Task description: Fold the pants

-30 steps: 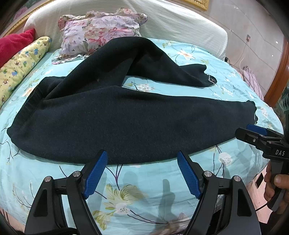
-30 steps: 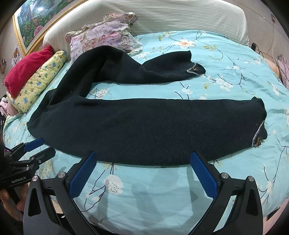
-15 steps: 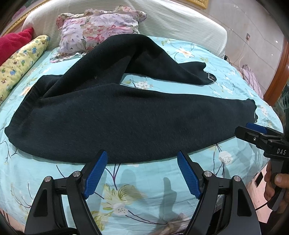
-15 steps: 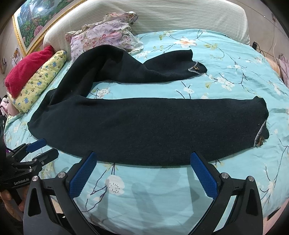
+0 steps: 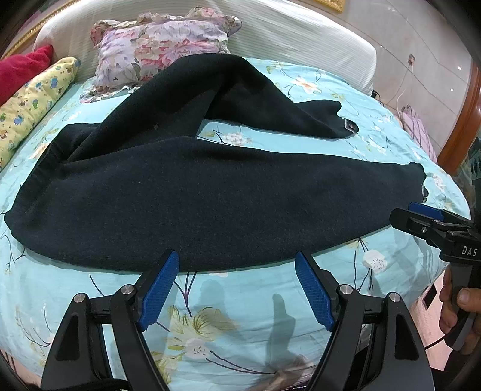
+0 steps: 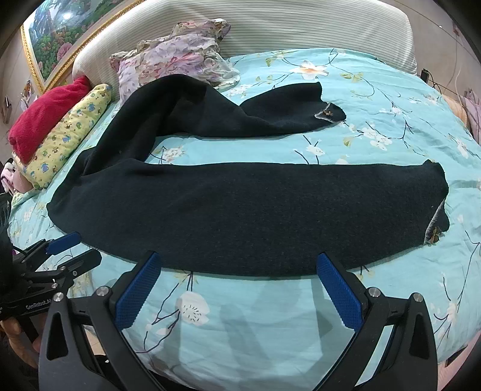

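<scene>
Left wrist view has edged slightly closer to the dark pants (image 5: 210, 192) than half a second ago, the garment filling more of the picture while its lie on the bed is unchanged. Both grippers hover over the near edge of the mattress, just short of the cloth and touching nothing. On the left gripper (image 5: 236, 288) the blue-padded fingers stand wide apart and empty; the right gripper (image 6: 240, 294) is likewise spread wide with nothing between its pads, much as it was a moment before.

Spread across a turquoise floral bedsheet (image 6: 375, 99), the pants lie with the waistband toward the pillows; one leg runs straight along the near edge of the bed, the other bends away behind it toward the headboard (image 6: 300, 27), leaving a wedge of sheet between the two. Small ornaments show at both cuffs. Beyond the pants sit a floral pillow (image 5: 162, 48), a yellow patterned bolster (image 6: 72, 132) and a red cushion (image 6: 45, 114), all against the white ribbed headboard. A gilt-framed landscape painting (image 6: 60, 36) hangs above it.

Seen from the left wrist, the right gripper's body reads "DAS" (image 5: 469, 251), a hand (image 5: 454, 303) wrapped round its handle. From the right wrist, the left gripper carries "GenRobot.AI" (image 6: 37, 304), partly hidden.
</scene>
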Action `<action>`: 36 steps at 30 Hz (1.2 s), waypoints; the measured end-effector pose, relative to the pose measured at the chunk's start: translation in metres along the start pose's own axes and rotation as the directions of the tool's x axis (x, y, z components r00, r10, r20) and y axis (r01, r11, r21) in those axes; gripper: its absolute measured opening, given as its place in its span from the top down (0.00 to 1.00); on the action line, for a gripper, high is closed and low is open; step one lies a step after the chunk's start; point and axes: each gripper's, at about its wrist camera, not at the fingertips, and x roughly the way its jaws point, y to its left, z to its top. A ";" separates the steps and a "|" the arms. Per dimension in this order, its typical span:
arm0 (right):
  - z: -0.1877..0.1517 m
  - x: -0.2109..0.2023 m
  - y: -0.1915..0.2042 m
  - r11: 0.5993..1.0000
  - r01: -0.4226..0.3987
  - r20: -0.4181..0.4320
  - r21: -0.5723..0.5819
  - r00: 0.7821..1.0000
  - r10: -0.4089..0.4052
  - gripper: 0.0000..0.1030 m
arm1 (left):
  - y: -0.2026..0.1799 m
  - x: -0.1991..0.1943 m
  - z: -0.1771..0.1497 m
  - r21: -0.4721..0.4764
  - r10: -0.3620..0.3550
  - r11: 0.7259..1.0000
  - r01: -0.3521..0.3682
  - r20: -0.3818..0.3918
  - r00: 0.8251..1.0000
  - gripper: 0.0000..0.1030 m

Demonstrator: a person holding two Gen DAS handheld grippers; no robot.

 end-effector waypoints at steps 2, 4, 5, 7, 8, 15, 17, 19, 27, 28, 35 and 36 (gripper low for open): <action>0.000 0.000 0.000 1.000 -0.001 0.002 -0.001 1.000 0.001 0.00 | 0.000 0.000 0.000 0.001 -0.002 1.000 0.002 -0.001 1.000 0.22; 0.000 0.000 0.001 1.000 -0.001 0.003 -0.003 1.000 0.001 0.00 | -0.001 0.000 0.000 0.003 -0.003 1.000 0.003 -0.003 1.000 0.22; 0.000 0.000 0.001 1.000 -0.001 0.003 -0.003 1.000 0.001 0.00 | -0.001 0.000 0.000 0.002 -0.003 1.000 0.003 -0.002 1.000 0.22; 0.000 0.000 0.001 1.000 -0.003 0.003 -0.003 1.000 0.003 0.00 | -0.001 0.000 0.000 0.005 -0.006 1.000 0.006 -0.003 1.000 0.22; 0.000 0.000 0.001 1.000 -0.004 0.003 -0.002 1.000 0.004 0.00 | -0.001 0.001 0.001 0.006 -0.006 1.000 0.006 -0.004 1.000 0.22; 0.002 0.000 0.000 1.000 -0.006 0.000 0.007 1.000 0.006 0.00 | -0.002 0.004 0.004 0.021 -0.011 1.000 0.012 -0.014 1.000 0.22; 0.005 0.000 -0.003 1.000 -0.008 -0.001 0.008 1.000 0.008 0.00 | -0.003 0.004 0.006 0.031 -0.017 0.999 0.017 -0.015 1.000 0.22; 0.008 0.000 -0.005 1.000 -0.008 0.000 0.007 1.000 0.008 0.00 | -0.005 0.004 0.009 0.049 -0.018 0.999 0.019 -0.011 1.000 0.22; 0.025 0.001 -0.020 0.999 -0.025 0.017 0.033 1.000 0.025 0.00 | -0.012 0.005 0.041 0.123 -0.021 0.992 0.018 0.020 1.000 0.22; 0.028 0.002 -0.022 0.999 -0.023 0.020 0.033 1.000 0.022 0.00 | -0.012 0.005 0.047 0.132 -0.021 0.991 0.018 0.026 0.999 0.22; 0.062 0.009 -0.045 0.997 -0.040 0.031 0.068 0.999 0.038 0.00 | -0.018 0.006 0.098 0.247 -0.008 0.969 -0.009 0.065 0.998 0.22; 0.070 0.011 -0.049 0.996 -0.045 0.034 0.076 0.999 0.043 0.00 | -0.020 0.006 0.106 0.271 -0.006 0.963 -0.014 0.072 0.997 0.22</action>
